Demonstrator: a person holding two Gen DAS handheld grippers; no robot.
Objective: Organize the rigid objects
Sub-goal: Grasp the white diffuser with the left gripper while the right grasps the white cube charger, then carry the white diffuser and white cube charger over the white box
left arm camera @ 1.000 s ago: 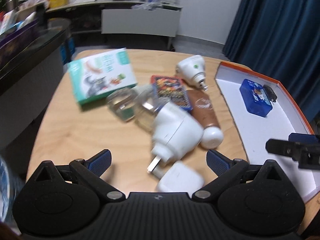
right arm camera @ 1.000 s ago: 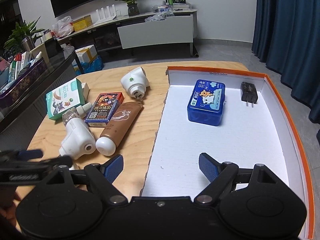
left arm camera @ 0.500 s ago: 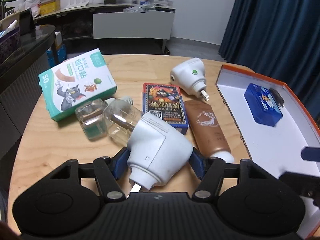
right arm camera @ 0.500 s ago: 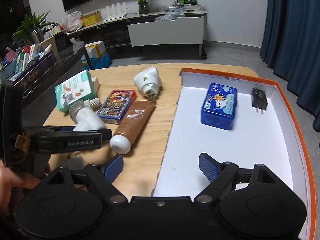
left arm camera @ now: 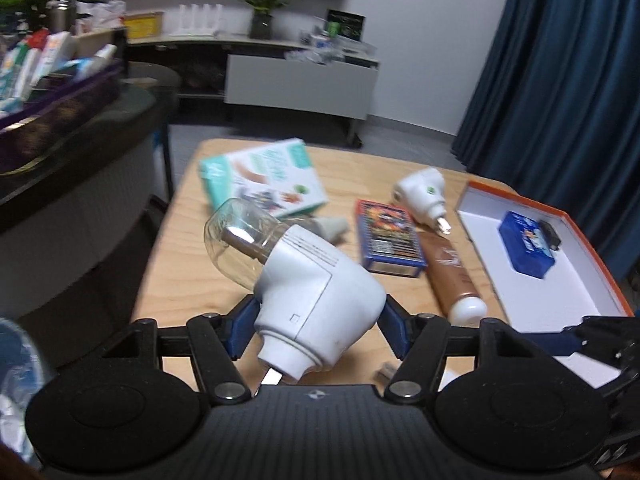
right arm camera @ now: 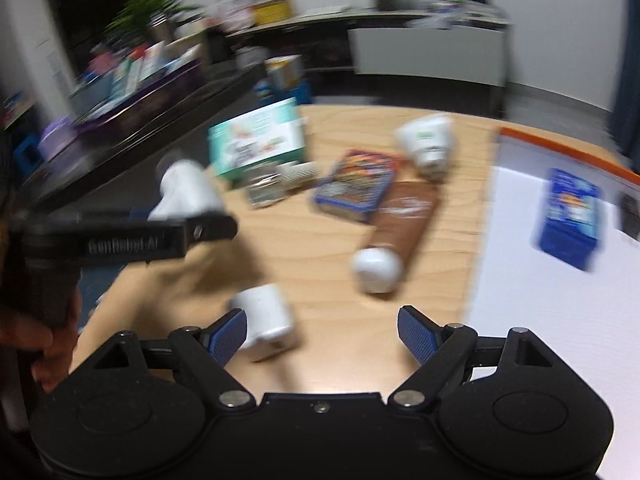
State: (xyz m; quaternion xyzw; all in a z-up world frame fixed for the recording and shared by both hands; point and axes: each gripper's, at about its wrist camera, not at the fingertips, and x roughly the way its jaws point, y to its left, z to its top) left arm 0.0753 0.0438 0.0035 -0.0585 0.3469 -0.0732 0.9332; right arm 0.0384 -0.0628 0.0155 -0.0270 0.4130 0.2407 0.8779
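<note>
Now the left gripper (left arm camera: 316,322) clamps the white plug-in vaporizer with clear bottle (left arm camera: 316,300), left of the orange-rimmed white tray (left arm camera: 592,248), while the right gripper (right arm camera: 320,334) gapes wide.

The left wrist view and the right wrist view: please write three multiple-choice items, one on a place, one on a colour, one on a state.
1. Where does the blue tin lie?
A. in the orange-edged box
B. on the card box
C. on the floor

2. What colour is the cap of the brown tube?
A. green
B. white
C. black

3. How is the right tool now?
A. shut on the tube
B. shut on the white cube
C. open, holding nothing

Answers:
1 A, the tin rests on the white floor of the orange-edged box.
2 B, the round end is white.
3 C, its jaws stand wide apart; the white cube only sits by one pad, while the left tool clamps the white plug-in device.
</note>
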